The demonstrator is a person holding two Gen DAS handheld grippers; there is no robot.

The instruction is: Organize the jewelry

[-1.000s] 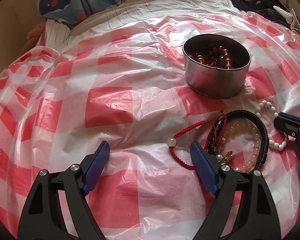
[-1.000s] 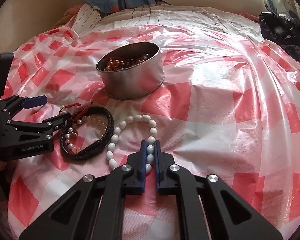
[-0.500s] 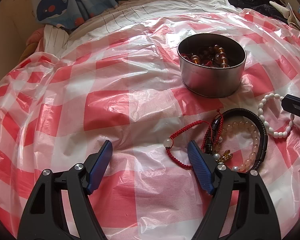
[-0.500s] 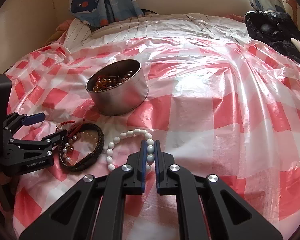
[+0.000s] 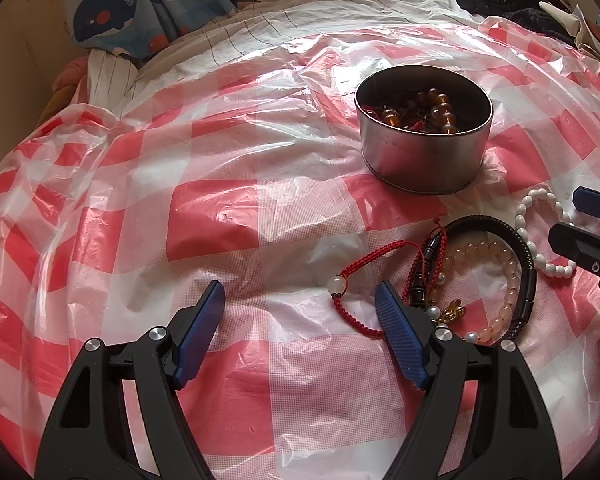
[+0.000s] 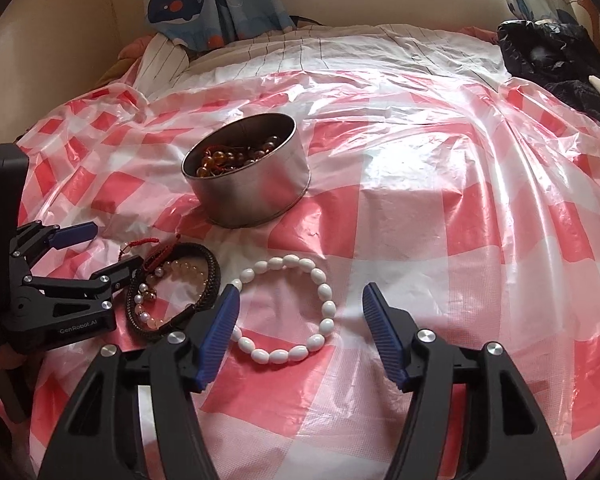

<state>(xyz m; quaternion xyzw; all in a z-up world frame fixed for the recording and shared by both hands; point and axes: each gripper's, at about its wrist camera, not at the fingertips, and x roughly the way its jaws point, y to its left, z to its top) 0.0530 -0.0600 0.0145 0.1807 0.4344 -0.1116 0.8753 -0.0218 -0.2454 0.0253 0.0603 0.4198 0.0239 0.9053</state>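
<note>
Jewelry is partly sorted: the round metal tin (image 6: 256, 184) already holds amber-brown beads and some red cord, while several pieces lie loose on the red-and-white checked plastic sheet (image 6: 440, 220) spread over the bed. Taking the tin as the landmark, the white bead bracelet (image 6: 288, 312) lies flat on the sheet on the near side of it, a little toward the right tool (image 6: 300, 312). That tool has just been opening; its blue pads stand apart on either side of the bracelet without pressing on it, so the bracelet is released, not gripped. Whether it was put there on purpose or slipped out, I cannot tell.

Nearer than the tin and to its left in the right wrist view sits a tangle: a black braided band (image 5: 524, 264) ringing a pale peach bead bracelet (image 5: 500, 276), with a red cord bracelet (image 5: 360, 280) carrying one pale bead lying beside them. The left tool (image 5: 300, 308) hovers low beside this cluster, jaws spread wide and empty, one pad close to the red cord.

By my judgement, at least four pieces are left to go into the tin. The white bracelet looks the easiest next pick; the tangled trio may lift together or snag.
</note>
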